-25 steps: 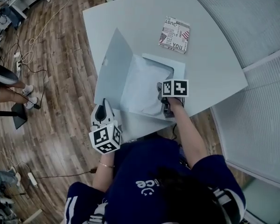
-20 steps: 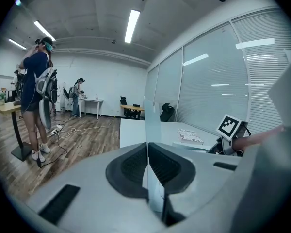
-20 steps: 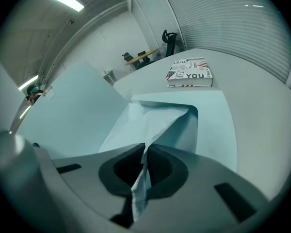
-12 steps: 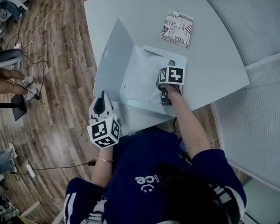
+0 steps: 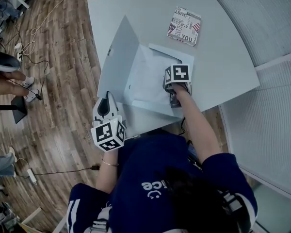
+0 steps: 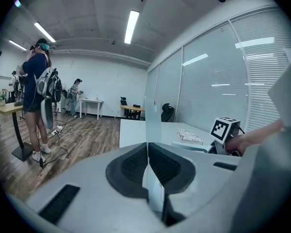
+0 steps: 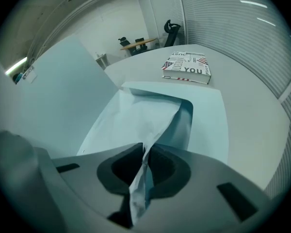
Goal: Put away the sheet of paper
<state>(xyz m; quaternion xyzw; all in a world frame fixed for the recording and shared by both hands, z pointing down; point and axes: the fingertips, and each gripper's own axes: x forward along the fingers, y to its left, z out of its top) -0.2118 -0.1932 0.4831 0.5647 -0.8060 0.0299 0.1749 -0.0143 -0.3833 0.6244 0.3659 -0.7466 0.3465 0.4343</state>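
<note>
- Head view: a pale-blue folder [image 5: 117, 57] stands open on the table [image 5: 223, 67], and the sheet of paper [image 5: 148, 76] lies inside on its flat half.
- Left gripper [image 6: 146, 152]: jaws pressed together on the edge of the folder's raised cover.
- Right gripper [image 7: 144, 152]: tilted steeply down, with the sheet's crumpled near edge between the jaws. The jaws have just been easing apart, and the pads touch the paper.
- Printed booklet [image 5: 184, 25]: farther back on the table, apart from the folder.

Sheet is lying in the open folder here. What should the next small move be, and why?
Probably finish releasing with the right gripper and back it off: its jaws have just been opening with the sheet of paper between them, and the sheet already lies inside the folder, whose cover the left gripper holds up.
</note>
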